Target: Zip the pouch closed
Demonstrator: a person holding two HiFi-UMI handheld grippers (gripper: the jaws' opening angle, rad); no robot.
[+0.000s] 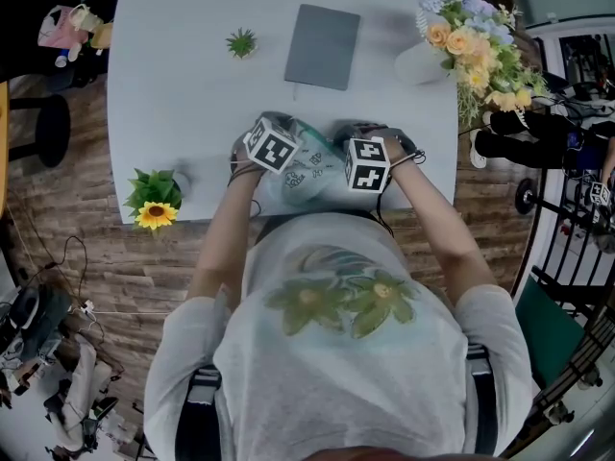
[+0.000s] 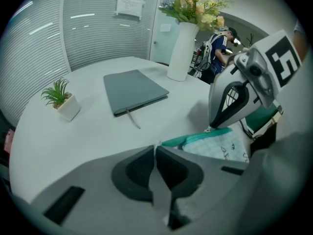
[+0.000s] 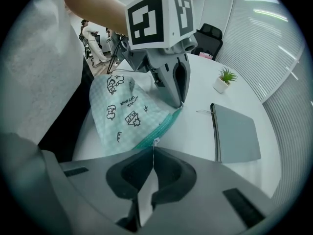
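Teal pouch between left gripper and right gripper, ends in their jaws.

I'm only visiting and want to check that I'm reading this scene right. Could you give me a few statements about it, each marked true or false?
1. The left gripper and the right gripper both pinch the pouch. True.
2. The grey notebook lies open. False: it is closed.
3. A vase of flowers stands on the table. True.
4. The small green plant sits on the notebook. False: it stands beside it, apart.
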